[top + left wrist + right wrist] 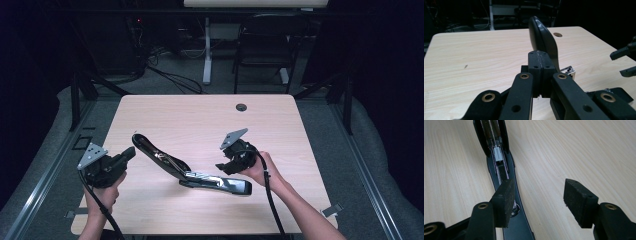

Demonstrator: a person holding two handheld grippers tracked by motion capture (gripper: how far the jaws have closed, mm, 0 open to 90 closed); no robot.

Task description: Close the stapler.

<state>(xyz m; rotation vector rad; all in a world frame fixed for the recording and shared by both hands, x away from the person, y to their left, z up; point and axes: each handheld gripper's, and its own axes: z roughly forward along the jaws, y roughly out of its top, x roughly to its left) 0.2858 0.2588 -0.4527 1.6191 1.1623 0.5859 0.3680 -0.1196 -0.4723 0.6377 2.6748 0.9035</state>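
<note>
My left claw (131, 151) sits near the desk's (200, 115) left edge, toward the near side, with its jaws pressed flat together on nothing. Seen in the left gripper view (540, 75), the closed pads point at the raised black arm of the stapler (544, 42), which rises just beyond them; I cannot tell whether the tips touch it.

The stapler (190, 170) lies swung wide open in the near middle of the desk. Its flat base points toward the near right, and its upper arm angles up toward the left, with the metal staple channel showing along the inside.

My right claw (227, 165) hovers just above the stapler's base end, toward the desk's right side, with jaws spread apart. In the right gripper view (536, 200), the left pad hangs over the base's black strip and the right pad over bare wood, nothing between them. The shiny staple channel (497, 152) runs away from me up the middle.

I can read no brand, label or writing on the stapler or on either claw.

A round cable hole (241, 107) sits near the desk's far edge.
</note>
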